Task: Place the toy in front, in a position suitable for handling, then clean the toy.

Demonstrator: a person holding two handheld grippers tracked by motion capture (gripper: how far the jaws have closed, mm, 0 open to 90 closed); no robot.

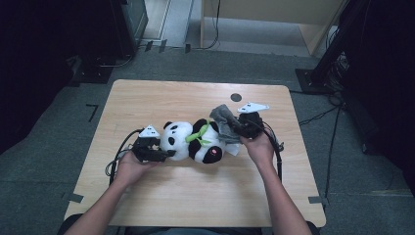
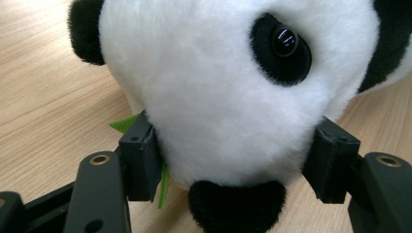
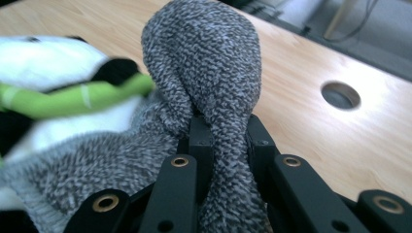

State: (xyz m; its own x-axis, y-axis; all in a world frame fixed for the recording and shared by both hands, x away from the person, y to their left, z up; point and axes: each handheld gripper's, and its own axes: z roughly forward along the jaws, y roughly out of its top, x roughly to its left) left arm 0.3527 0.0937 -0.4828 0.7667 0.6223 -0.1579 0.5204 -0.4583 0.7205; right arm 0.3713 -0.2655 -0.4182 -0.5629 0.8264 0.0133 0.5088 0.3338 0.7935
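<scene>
Both tools on cargo — left tool (image 2: 233, 160) around panda head (image 2: 228, 92), right tool (image 3: 228, 141) on sock (image 3: 204, 63).

1. No text, label, brand, number or sign can be read in any of the views.
2. The black-and-white plush panda (image 1: 193, 141) carries no legible tag or lettering.
3. The grey knitted sock (image 3: 204, 97) beside the panda carries no print.
4. The light wooden table top (image 1: 195, 196) under the panda carries no markings that can be read.
</scene>
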